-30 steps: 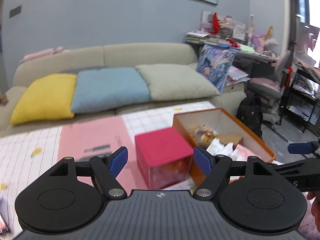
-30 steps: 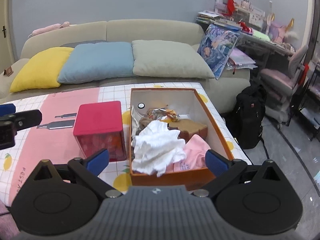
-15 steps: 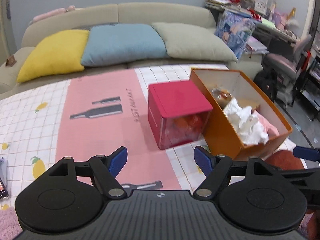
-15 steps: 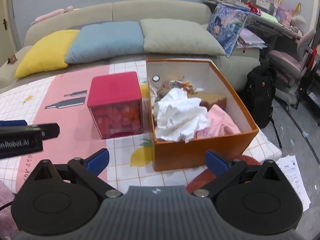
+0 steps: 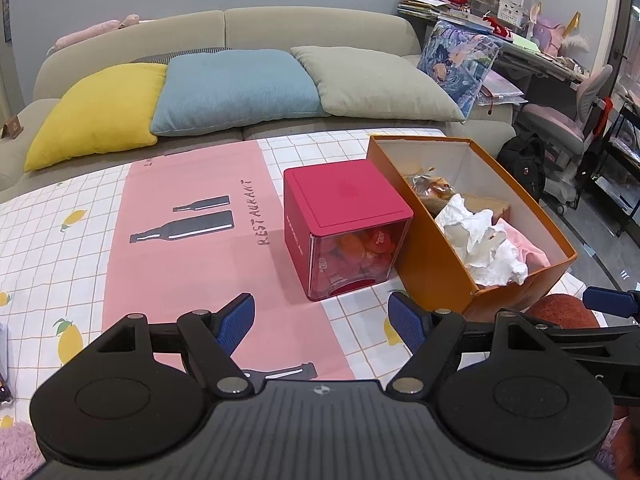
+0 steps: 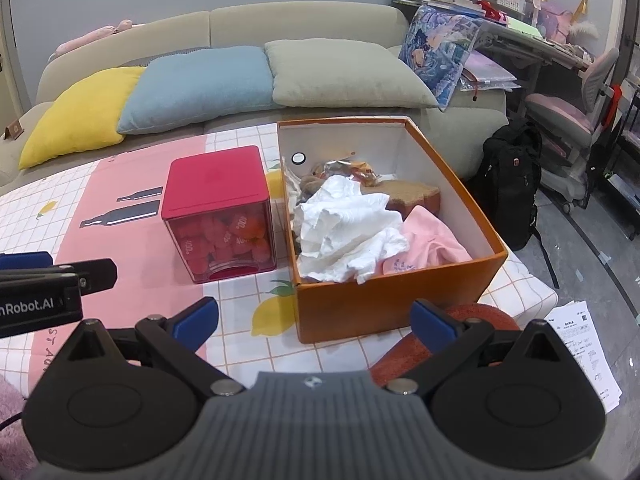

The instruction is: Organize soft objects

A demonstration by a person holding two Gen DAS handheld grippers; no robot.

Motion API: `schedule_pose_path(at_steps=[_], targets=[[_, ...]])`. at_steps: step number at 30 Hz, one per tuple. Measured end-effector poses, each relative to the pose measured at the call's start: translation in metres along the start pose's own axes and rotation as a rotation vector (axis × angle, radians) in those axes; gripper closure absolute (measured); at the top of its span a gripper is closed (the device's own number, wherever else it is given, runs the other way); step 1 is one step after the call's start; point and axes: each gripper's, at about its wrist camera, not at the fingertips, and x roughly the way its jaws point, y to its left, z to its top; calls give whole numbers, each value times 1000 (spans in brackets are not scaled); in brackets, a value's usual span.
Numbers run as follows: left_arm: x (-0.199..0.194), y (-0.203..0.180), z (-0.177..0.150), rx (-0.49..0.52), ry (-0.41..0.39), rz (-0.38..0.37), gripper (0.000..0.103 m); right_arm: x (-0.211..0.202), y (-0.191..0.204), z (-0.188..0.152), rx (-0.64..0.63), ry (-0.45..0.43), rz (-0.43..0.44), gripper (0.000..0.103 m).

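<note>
Several soft things, a crumpled white cloth (image 6: pixel 344 228) and a pink cloth (image 6: pixel 428 244), already lie inside the orange box (image 6: pixel 392 304). The left gripper (image 5: pixel 321 318) and right gripper (image 6: pixel 314 318) hang near it, wide open, holding nothing, so sorting looks barely begun.

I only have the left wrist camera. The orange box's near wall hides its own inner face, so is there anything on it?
Observer: Yes. In the right wrist view, a small round white disc sits on that inner wall of the orange box, near the far corner.
Operator: I see just a sliver of the pink cloth.
Observer: The pink cloth fills the near right corner, partly under the crumpled white cloth, with small print near its front edge.
Operator: Is there anything further right?
Observer: Printed paper sheets lie on the floor.
</note>
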Motion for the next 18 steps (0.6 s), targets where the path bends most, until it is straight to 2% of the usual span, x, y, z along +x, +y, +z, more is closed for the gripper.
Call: schedule_pose_path(at_steps=[6, 18], targets=[[-2, 1, 1, -3, -12, -2, 14, -5, 3, 1, -18, -34, 0, 3], [-3, 2, 3, -1, -17, 2, 14, -7, 7, 2, -27, -43, 4, 3]])
